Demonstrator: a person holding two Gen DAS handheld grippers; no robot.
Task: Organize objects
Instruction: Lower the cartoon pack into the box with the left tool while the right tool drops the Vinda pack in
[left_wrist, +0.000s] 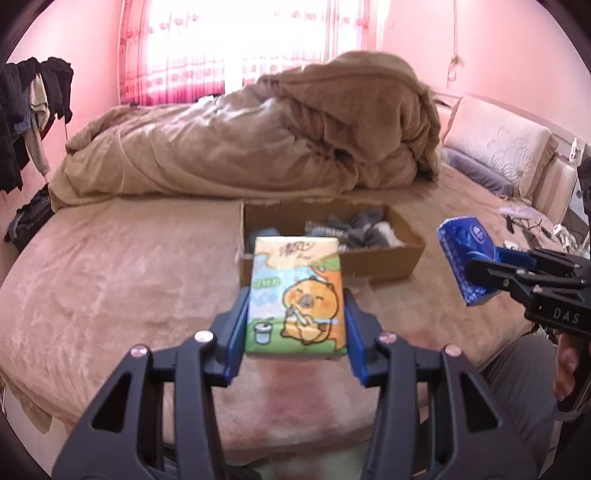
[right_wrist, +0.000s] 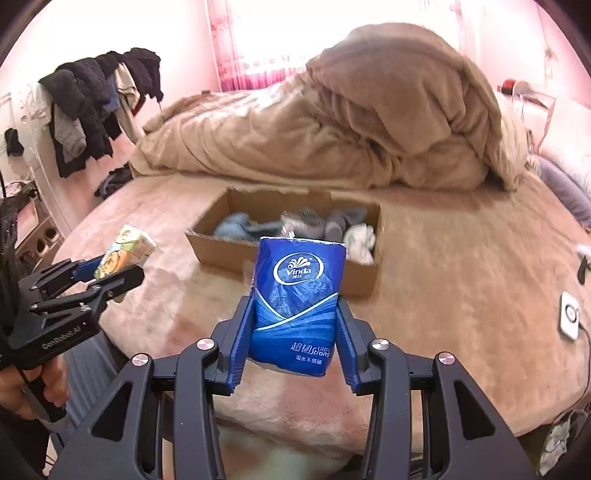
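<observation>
Pink walls and a curtained window (left_wrist: 229, 48) frame a bed (left_wrist: 110, 266) where the left gripper (left_wrist: 295, 325) clamps a cartoon tissue pack (left_wrist: 297, 295) and the right gripper (right_wrist: 295, 325) clamps a blue tissue pack (right_wrist: 299, 295), both held above the bedspread. Beyond them a cardboard box (right_wrist: 354, 275) holding socks (right_wrist: 332, 225) sits on the bed, with a rumpled brown duvet (left_wrist: 295, 136) heaped behind it.
</observation>
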